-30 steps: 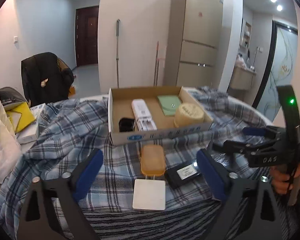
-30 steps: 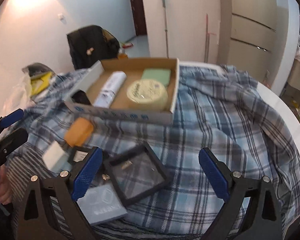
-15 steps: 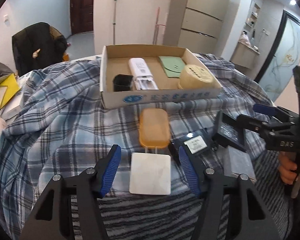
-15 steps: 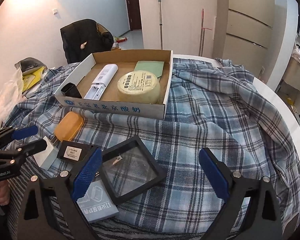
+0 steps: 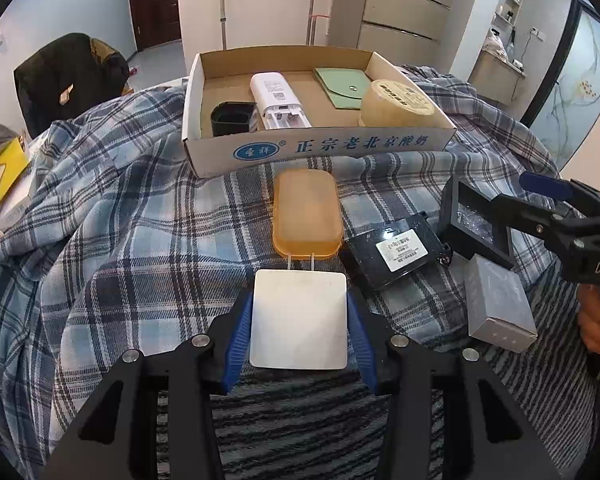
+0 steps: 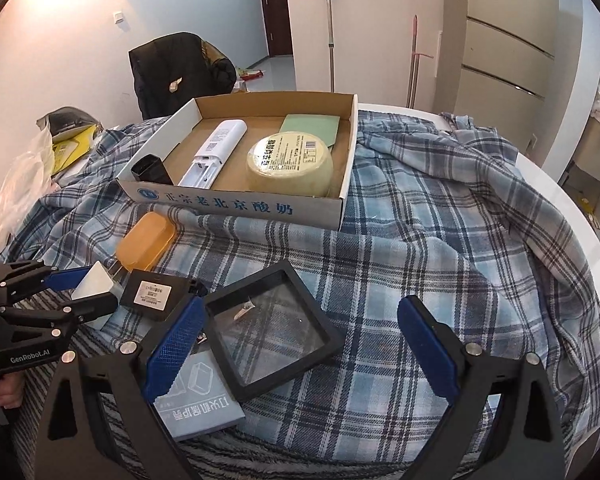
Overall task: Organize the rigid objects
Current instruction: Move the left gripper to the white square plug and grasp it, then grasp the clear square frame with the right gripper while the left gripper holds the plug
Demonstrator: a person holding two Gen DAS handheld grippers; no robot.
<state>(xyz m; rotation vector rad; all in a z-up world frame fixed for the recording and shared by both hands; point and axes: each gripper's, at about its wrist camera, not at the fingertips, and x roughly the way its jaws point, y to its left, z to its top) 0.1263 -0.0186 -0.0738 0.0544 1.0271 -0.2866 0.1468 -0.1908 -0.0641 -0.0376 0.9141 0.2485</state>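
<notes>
A flat white square box (image 5: 299,320) lies on the plaid cloth near me. My left gripper (image 5: 300,300) straddles it, its jaws closing, with the blue pads against the box's two sides; the right wrist view shows this gripper (image 6: 87,291) and the white box (image 6: 94,282) too. Just beyond lie an orange case (image 5: 306,216) and a black labelled box (image 5: 396,252). My right gripper (image 6: 300,312) stands open above a black picture frame (image 6: 272,324), holding nothing. A grey box (image 6: 198,404) sits under its left finger.
A cardboard tray (image 5: 320,148) behind the orange case holds a black cup (image 5: 230,118), a white remote (image 5: 278,100), a green pouch (image 5: 342,88) and a round yellow tub (image 5: 398,104). Bags and yellow items (image 6: 66,148) lie far left. Bare plaid cloth (image 6: 440,260) stretches to the right.
My left gripper sank and tipped down over the white square box, and its jaws came in from wide apart to the box's sides. The right gripper stayed put.
</notes>
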